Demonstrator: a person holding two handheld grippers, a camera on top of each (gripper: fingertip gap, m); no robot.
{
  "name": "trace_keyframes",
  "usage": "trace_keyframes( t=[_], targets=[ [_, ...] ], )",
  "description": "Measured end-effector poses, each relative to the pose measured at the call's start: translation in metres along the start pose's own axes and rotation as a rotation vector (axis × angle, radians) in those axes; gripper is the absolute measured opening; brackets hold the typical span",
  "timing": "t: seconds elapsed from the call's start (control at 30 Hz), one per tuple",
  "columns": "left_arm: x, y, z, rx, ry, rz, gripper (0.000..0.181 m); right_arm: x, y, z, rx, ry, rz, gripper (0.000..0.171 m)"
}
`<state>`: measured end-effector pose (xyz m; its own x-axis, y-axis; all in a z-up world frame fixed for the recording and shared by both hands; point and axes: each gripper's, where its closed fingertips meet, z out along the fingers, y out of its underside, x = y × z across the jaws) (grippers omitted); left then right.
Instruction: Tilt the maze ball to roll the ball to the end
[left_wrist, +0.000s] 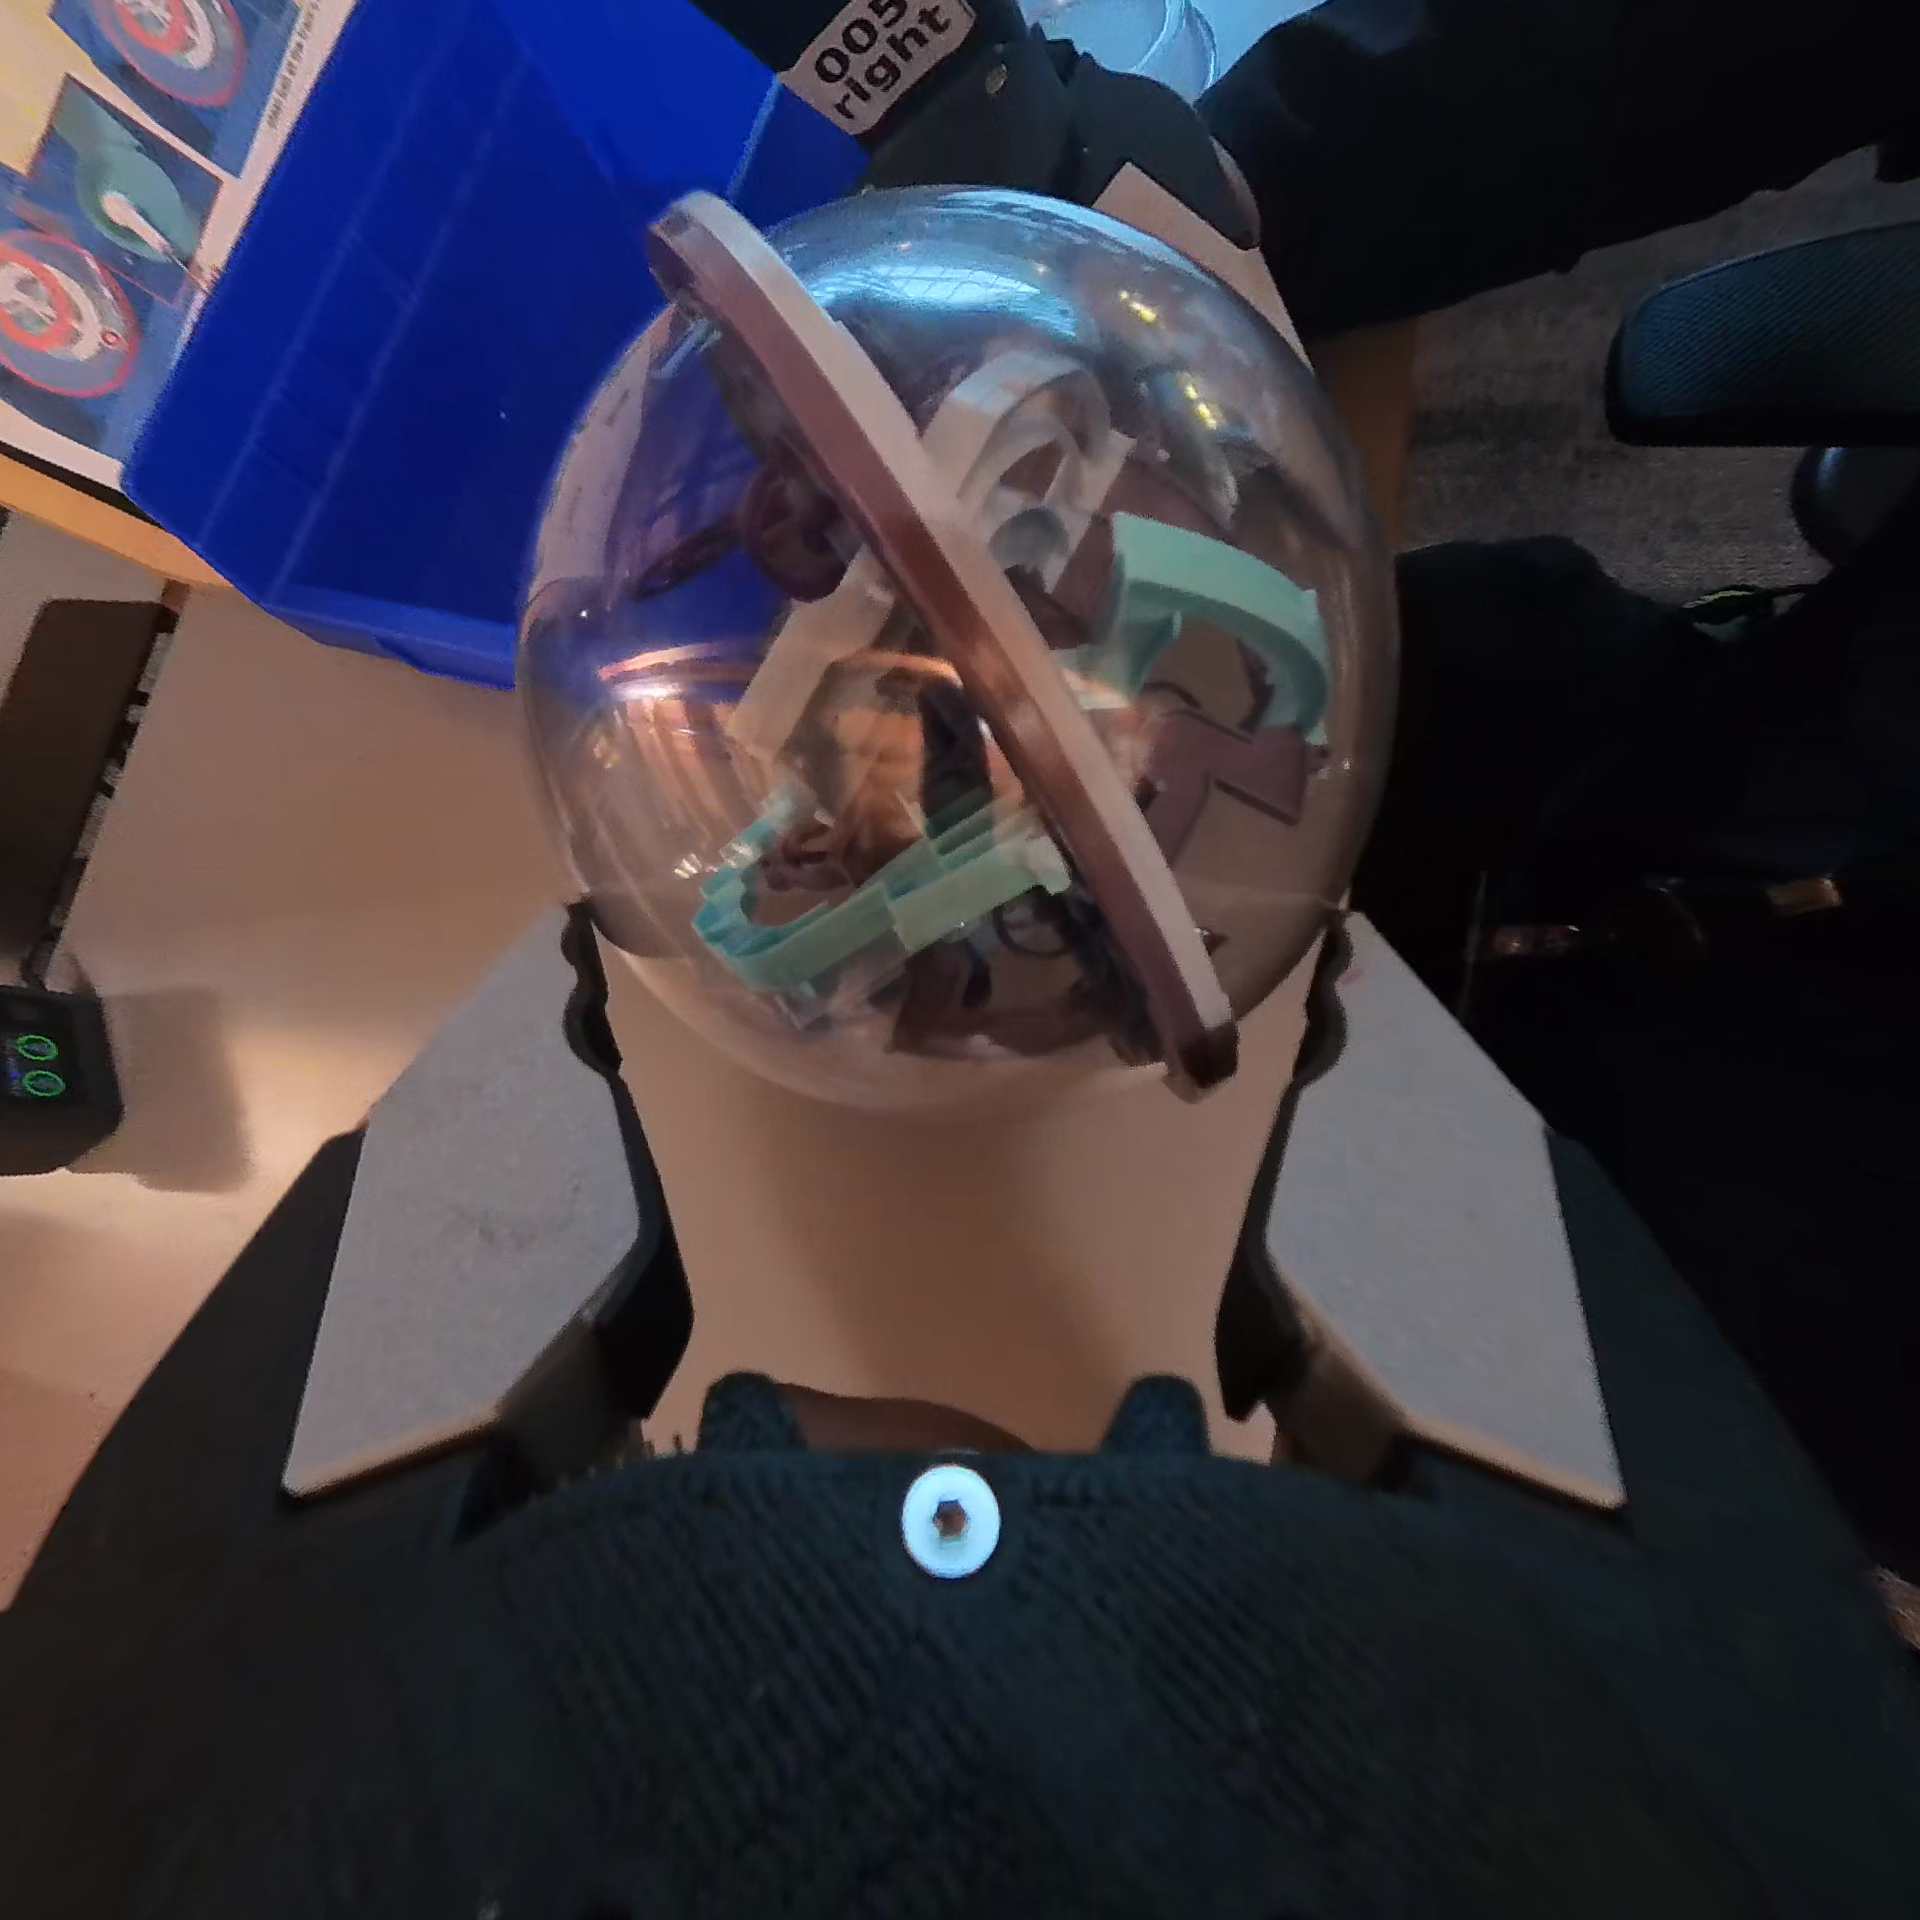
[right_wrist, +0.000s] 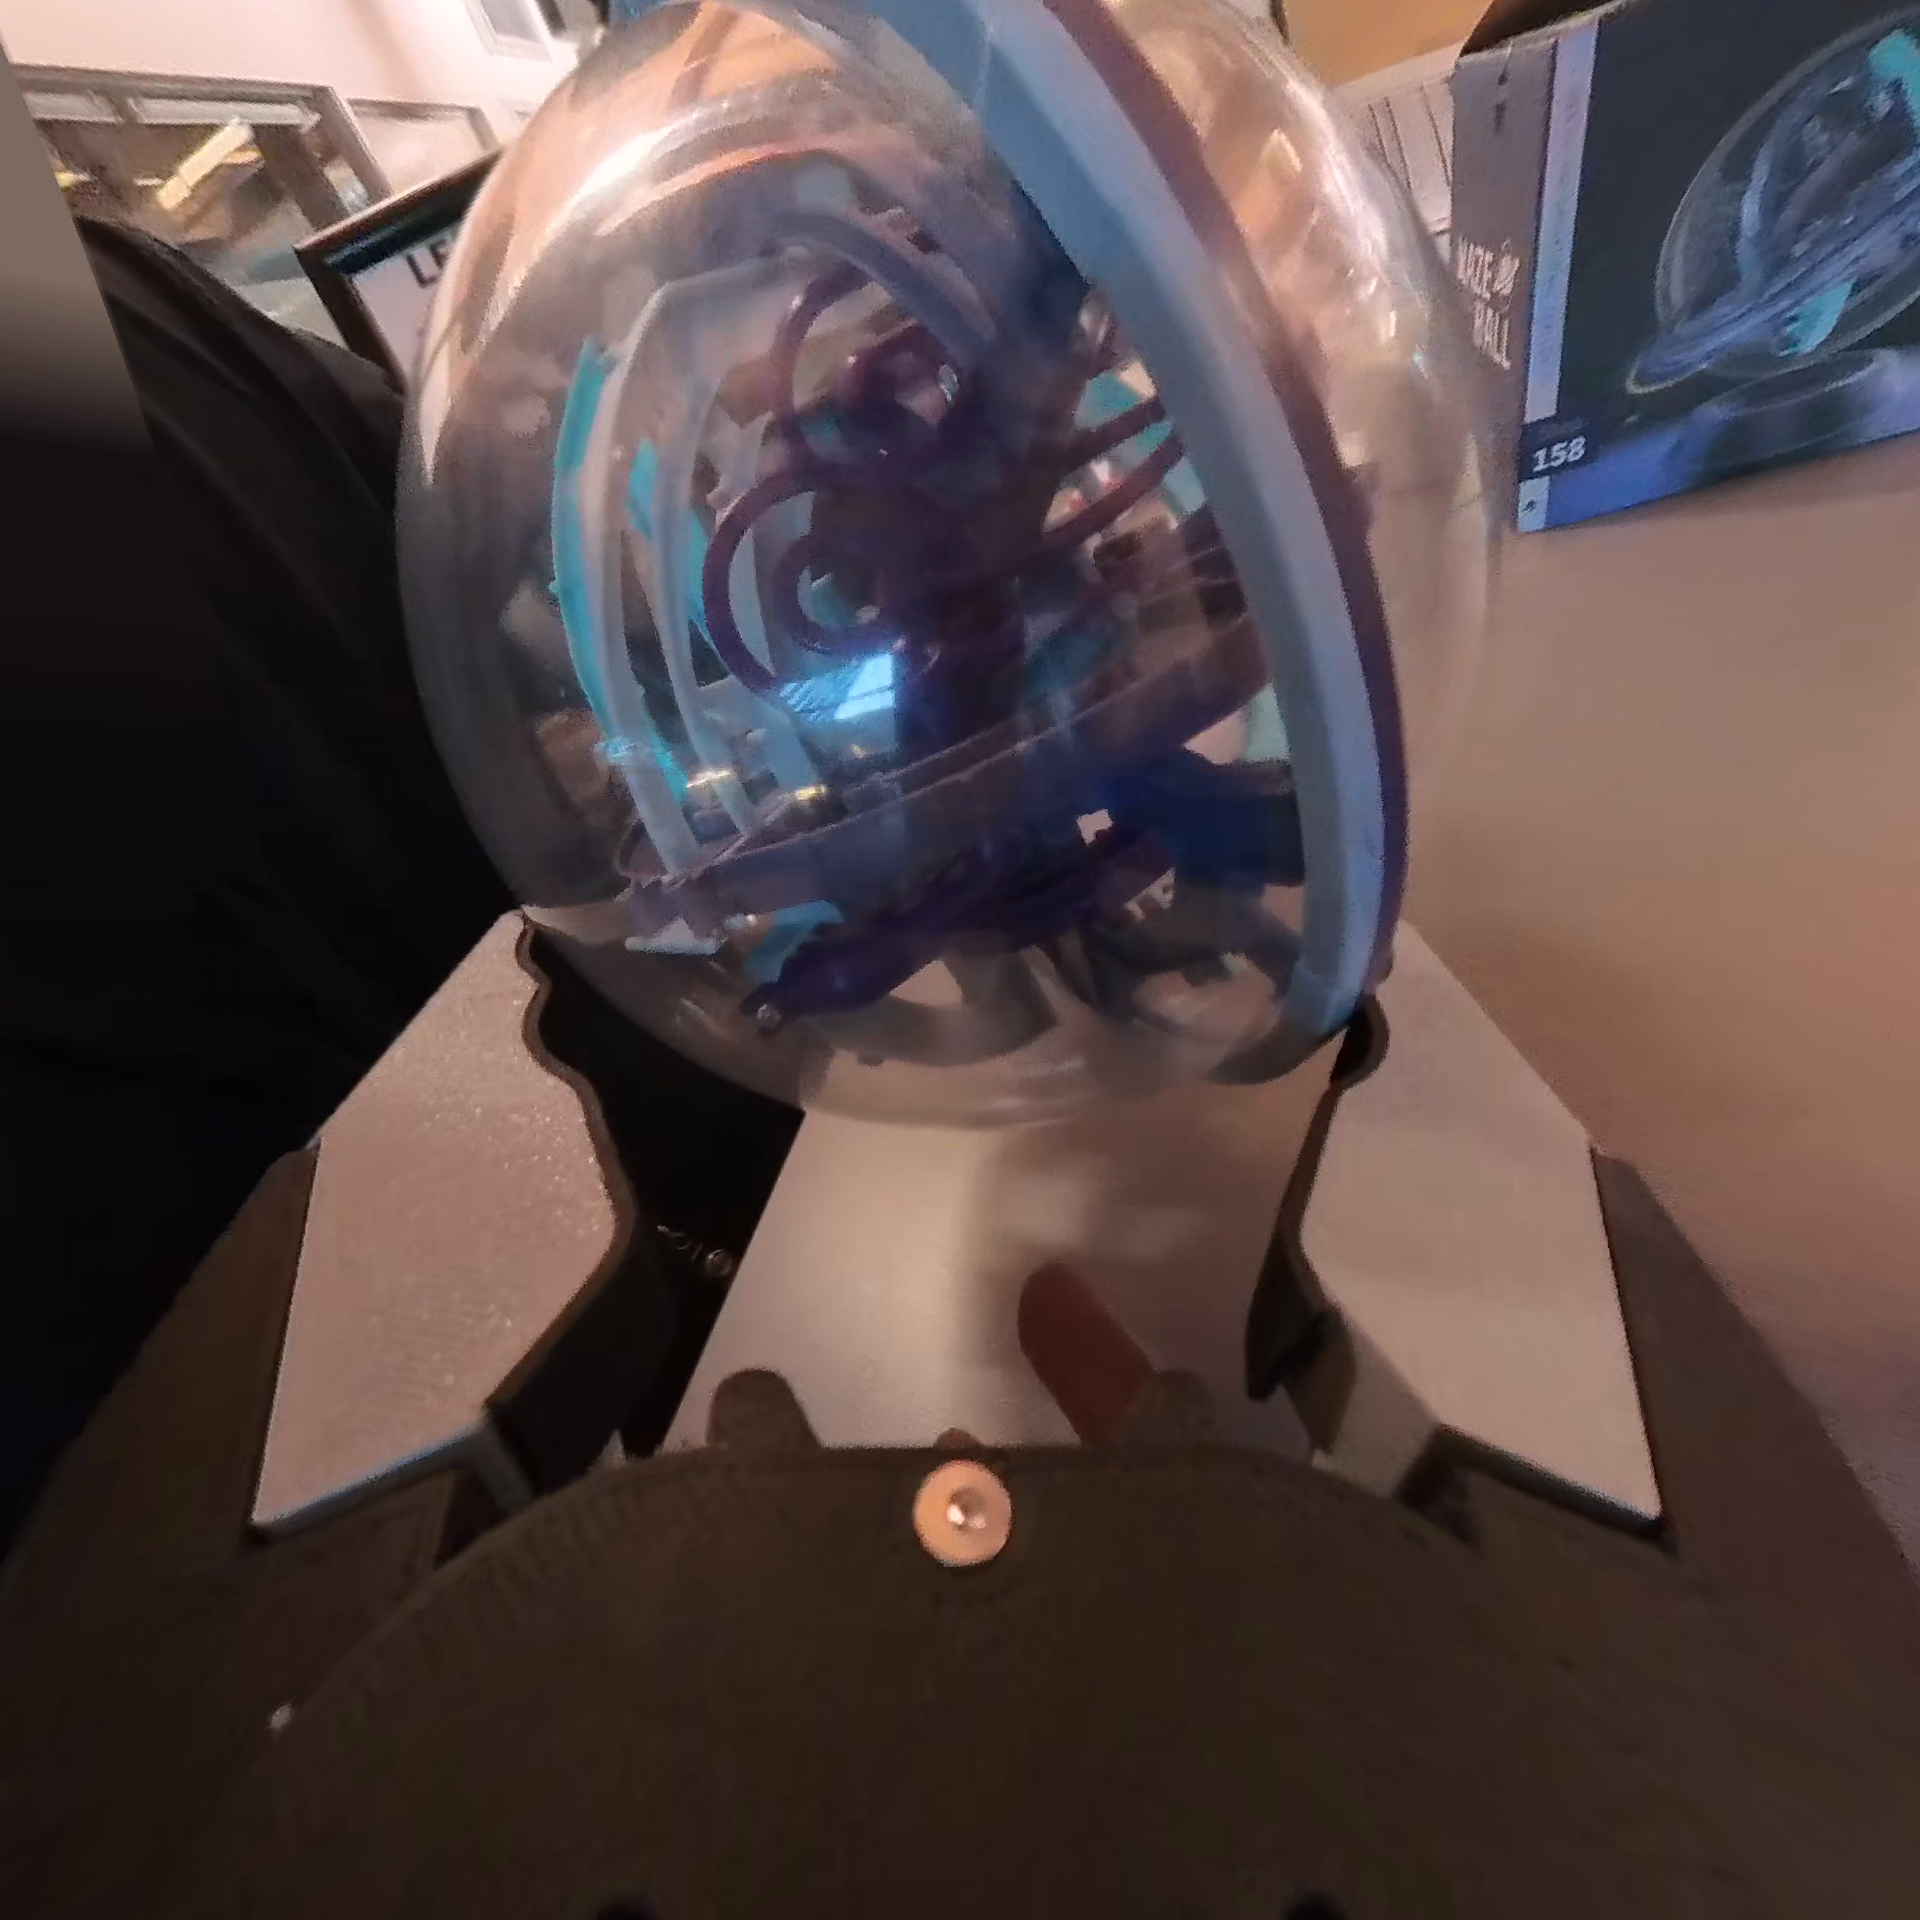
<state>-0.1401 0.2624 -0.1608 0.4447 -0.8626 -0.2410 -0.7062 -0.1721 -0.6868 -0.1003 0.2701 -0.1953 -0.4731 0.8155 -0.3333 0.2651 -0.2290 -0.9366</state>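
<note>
The maze ball (left_wrist: 956, 644) is a clear sphere with a brown equator ring running diagonally and white, mint and brown tracks inside. My left gripper (left_wrist: 956, 935) is shut on its lower sides and holds it above the table. The right gripper's black body (left_wrist: 1039, 104) shows behind the ball's top. In the right wrist view the maze ball (right_wrist: 914, 540) fills the frame, blurred, its ring pale blue and steeply tilted. My right gripper (right_wrist: 945, 997) is shut on it. I cannot pick out the small rolling ball with certainty.
A blue bin (left_wrist: 416, 364) and a printed sheet (left_wrist: 83, 208) lie on the tan table (left_wrist: 260, 831) to the left, with a small black device with green lights (left_wrist: 47, 1070). An office chair (left_wrist: 1766, 343) stands right. A dark product box (right_wrist: 1714, 260) stands far right.
</note>
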Motion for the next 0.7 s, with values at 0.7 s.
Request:
trace_keyframes(
  t=[0.7],
  targets=[
    [0.001,0.017,0.008,-0.073,0.122,-0.118,0.132,0.002,0.014,0.005,-0.071,-0.025,0.184,0.144]
  ],
)
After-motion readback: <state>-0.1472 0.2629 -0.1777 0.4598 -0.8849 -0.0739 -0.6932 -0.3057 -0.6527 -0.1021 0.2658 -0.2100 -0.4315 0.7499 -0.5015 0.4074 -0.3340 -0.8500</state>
